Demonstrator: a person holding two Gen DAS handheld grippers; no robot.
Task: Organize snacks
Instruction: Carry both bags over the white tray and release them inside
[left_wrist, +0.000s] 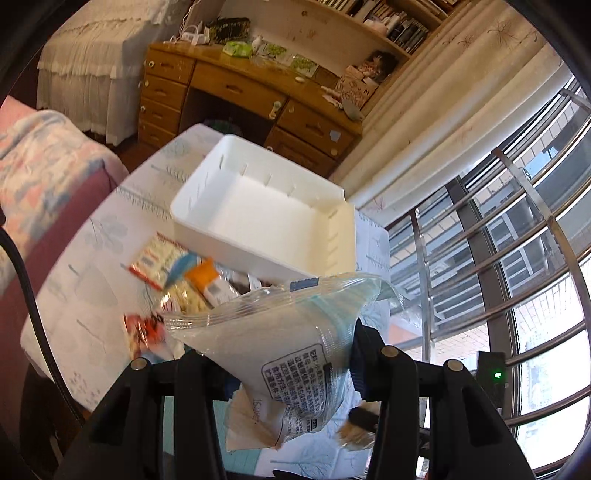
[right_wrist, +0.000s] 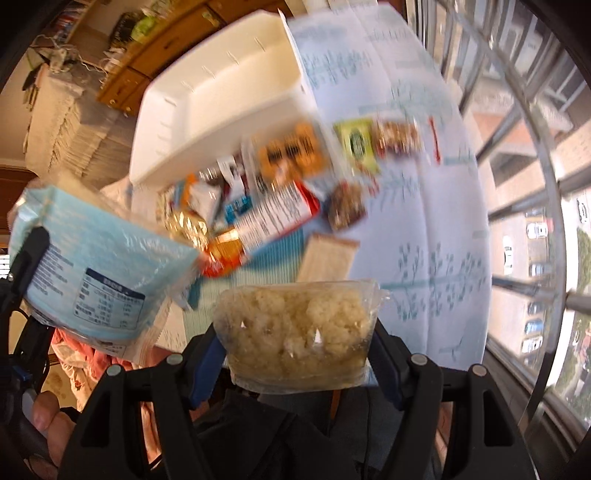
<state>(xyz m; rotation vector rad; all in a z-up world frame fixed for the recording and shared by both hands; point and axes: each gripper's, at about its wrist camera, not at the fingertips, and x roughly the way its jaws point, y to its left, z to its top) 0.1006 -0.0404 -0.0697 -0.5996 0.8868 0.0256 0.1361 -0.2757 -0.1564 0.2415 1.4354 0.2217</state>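
Note:
My left gripper (left_wrist: 284, 363) is shut on a pale blue snack bag (left_wrist: 280, 332) and holds it above the table; the same bag shows at the left of the right wrist view (right_wrist: 96, 269). My right gripper (right_wrist: 295, 354) is shut on a clear packet of pale puffed rice snack (right_wrist: 295, 325), lifted above the table. A white empty bin (left_wrist: 266, 210) stands on the table beyond a pile of mixed snack packets (left_wrist: 184, 273). The bin (right_wrist: 221, 88) and the pile (right_wrist: 273, 192) also show in the right wrist view.
The table has a white cloth with a leaf print (left_wrist: 92, 258). A window with metal bars (left_wrist: 498, 258) is to the right. A wooden desk (left_wrist: 240, 88) and a bed (left_wrist: 92, 66) stand behind. A sofa with a blanket (left_wrist: 37, 177) is at the left.

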